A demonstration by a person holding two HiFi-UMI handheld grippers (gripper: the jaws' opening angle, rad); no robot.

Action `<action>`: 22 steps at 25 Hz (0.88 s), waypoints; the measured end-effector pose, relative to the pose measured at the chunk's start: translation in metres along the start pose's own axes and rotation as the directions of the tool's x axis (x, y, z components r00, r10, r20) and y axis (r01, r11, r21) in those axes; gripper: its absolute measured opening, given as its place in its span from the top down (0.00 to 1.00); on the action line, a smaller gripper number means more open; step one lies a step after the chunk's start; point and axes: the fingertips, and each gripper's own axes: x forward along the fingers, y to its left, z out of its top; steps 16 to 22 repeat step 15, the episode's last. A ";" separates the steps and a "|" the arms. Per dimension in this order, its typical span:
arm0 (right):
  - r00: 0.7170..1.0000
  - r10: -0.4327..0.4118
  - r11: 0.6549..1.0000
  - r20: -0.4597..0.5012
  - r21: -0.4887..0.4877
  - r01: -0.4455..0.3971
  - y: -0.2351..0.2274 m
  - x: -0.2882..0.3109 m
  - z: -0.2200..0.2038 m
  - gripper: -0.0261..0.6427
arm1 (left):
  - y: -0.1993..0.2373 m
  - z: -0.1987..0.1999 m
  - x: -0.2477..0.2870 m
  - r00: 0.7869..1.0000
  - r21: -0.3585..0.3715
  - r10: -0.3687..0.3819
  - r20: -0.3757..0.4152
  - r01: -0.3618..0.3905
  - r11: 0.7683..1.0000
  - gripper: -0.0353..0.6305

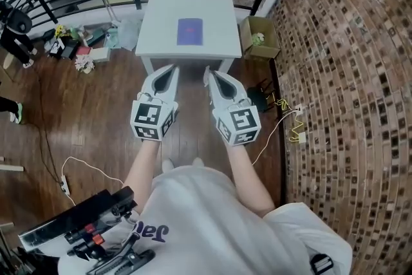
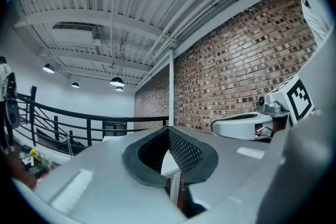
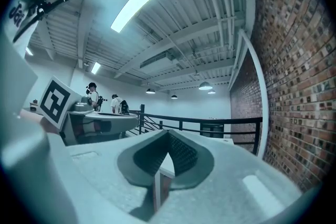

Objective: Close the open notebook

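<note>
You held the left gripper [image 1: 172, 68] and the right gripper [image 1: 210, 71] side by side, both clenched and empty, short of the white table [image 1: 161, 22]; the purple notebook [image 1: 190, 31] lay on it, apparently closed.

The flat rectangular notebook [image 1: 190, 31] is purple. The square table [image 1: 161, 16] is white. The left gripper [image 1: 172, 67] and right gripper [image 1: 208, 71] are white with black-and-white square markers. The brick wall [image 1: 347, 74] is mottled brown.

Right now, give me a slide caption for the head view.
Left gripper and right gripper, shut and empty, held short of the white table bearing a purple notebook.
</note>
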 end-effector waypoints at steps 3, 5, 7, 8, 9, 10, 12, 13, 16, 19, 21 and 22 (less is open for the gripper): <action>1.000 0.004 1.000 0.002 0.007 -0.004 0.008 0.001 -0.004 0.98 | 0.002 -0.004 -0.003 1.000 0.002 -0.001 -0.014 0.001 1.000 0.92; 1.000 -0.002 1.000 -0.004 0.012 0.002 0.007 0.001 -0.006 0.98 | 0.003 -0.006 -0.003 1.000 0.006 -0.003 -0.022 0.003 1.000 0.92; 1.000 -0.016 1.000 -0.002 0.014 0.016 0.002 -0.001 -0.005 0.98 | 0.002 -0.008 -0.001 1.000 0.010 -0.005 -0.028 0.005 1.000 0.92; 1.000 -0.024 1.000 -0.001 0.015 0.024 -0.002 -0.002 -0.004 0.98 | 0.001 -0.008 0.001 1.000 0.008 -0.006 -0.030 0.006 1.000 0.92; 0.999 -0.032 0.999 0.001 0.015 0.032 -0.006 -0.004 -0.004 0.98 | 0.001 -0.009 0.003 0.999 0.003 -0.007 -0.031 0.007 1.000 0.92; 0.999 -0.039 0.999 0.002 0.017 0.039 -0.010 -0.005 -0.005 0.98 | 0.000 -0.008 0.005 1.000 -0.003 -0.009 -0.030 0.009 1.000 0.92; 0.999 -0.054 0.998 0.002 0.024 0.054 -0.020 -0.008 -0.007 0.98 | -0.004 -0.008 0.010 0.999 -0.002 -0.013 -0.030 0.013 1.000 0.92; 0.998 -0.060 0.998 0.002 0.027 0.060 -0.025 -0.010 -0.008 0.98 | -0.007 -0.009 0.013 0.999 0.003 -0.015 -0.031 0.015 1.000 0.92; 0.997 -0.072 0.997 -0.001 0.034 0.072 -0.034 -0.013 -0.011 0.98 | -0.012 -0.011 0.020 0.999 0.013 -0.017 -0.036 0.018 1.000 0.92; 0.997 -0.072 0.997 -0.001 0.034 0.072 -0.034 -0.013 -0.011 0.98 | -0.012 -0.011 0.020 0.999 0.013 -0.017 -0.036 0.018 1.000 0.92; 0.997 -0.072 0.997 -0.001 0.034 0.072 -0.034 -0.013 -0.011 0.98 | -0.012 -0.011 0.020 0.999 0.013 -0.017 -0.036 0.018 1.000 0.92; 0.997 -0.072 0.997 -0.001 0.034 0.072 -0.034 -0.013 -0.011 0.98 | -0.012 -0.011 0.020 0.999 0.013 -0.017 -0.036 0.018 1.000 0.92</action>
